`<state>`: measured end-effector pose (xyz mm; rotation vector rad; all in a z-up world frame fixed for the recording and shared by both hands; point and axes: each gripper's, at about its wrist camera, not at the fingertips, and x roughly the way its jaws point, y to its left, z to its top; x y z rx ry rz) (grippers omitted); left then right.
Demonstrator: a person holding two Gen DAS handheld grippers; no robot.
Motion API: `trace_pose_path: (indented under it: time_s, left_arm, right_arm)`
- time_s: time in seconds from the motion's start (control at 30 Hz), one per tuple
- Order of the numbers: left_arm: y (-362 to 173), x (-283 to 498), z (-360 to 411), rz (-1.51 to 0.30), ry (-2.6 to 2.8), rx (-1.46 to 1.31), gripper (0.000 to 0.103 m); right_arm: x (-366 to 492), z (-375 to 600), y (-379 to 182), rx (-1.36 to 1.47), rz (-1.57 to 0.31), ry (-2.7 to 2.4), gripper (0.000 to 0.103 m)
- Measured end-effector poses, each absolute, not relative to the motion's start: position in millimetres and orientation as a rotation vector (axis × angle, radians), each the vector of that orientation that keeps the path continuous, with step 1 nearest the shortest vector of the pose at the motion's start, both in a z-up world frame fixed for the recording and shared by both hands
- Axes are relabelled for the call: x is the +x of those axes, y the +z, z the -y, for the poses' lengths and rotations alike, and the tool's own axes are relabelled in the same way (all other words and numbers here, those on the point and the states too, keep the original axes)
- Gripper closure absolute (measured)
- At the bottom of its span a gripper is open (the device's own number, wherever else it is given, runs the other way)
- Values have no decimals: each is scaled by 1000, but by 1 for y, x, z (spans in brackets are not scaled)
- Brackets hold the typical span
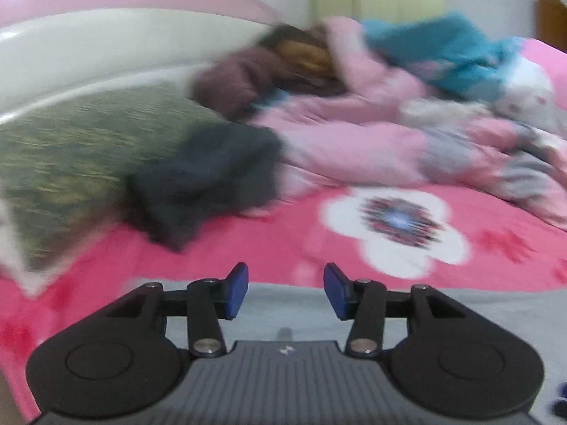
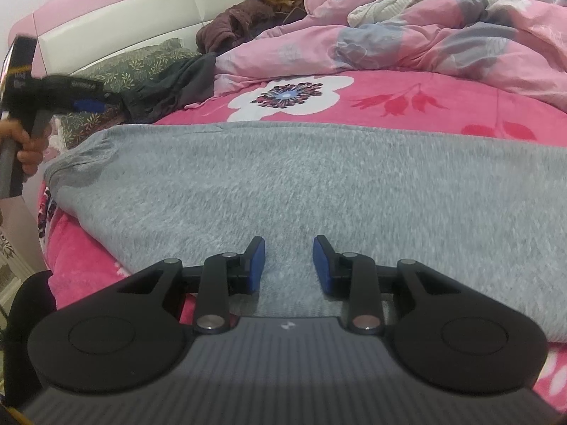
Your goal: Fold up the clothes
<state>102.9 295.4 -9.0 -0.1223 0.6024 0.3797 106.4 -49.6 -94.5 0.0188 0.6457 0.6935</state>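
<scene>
Grey garment (image 2: 283, 184) lies flat; dark clothes (image 2: 177, 85), quilt (image 2: 389, 42) beyond.

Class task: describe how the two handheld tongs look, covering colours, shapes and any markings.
Both the left tongs and the right tongs have black linkage arms with silver pivot pins, round black side housings, a ribbed grey body bearing a small white mark, and blue pads. From the right wrist view, the left tongs show a grey handle held by a hand; no sleeve shows.
</scene>
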Motion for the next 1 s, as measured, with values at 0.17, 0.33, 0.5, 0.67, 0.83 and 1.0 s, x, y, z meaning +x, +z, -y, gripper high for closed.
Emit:
trace_pose_path:
  time_s: [0.17, 0.33, 0.5, 0.67, 0.83, 1.0]
  left_arm:
    - [-37, 139, -276, -692, 317, -179, 61]
    - [-64, 175, -256, -781, 253, -235, 63]
    - [-71, 198, -255, -795, 276, -191, 62]
    - [-63, 202, -270, -767, 331, -241, 64]
    - [-28, 165, -271, -700, 328, -256, 53]
    - [5, 101, -237, -635, 197, -194, 36]
  right_arm:
    - [105, 48, -94, 8, -642, 689, 74]
    - [105, 48, -94, 11, -643, 690, 74]
    - [106, 50, -94, 21, -642, 694, 74]
    - [106, 50, -94, 22, -642, 695, 74]
    - [106, 51, -95, 28, -640, 697, 74]
    - [106, 52, -95, 31, -641, 699, 74]
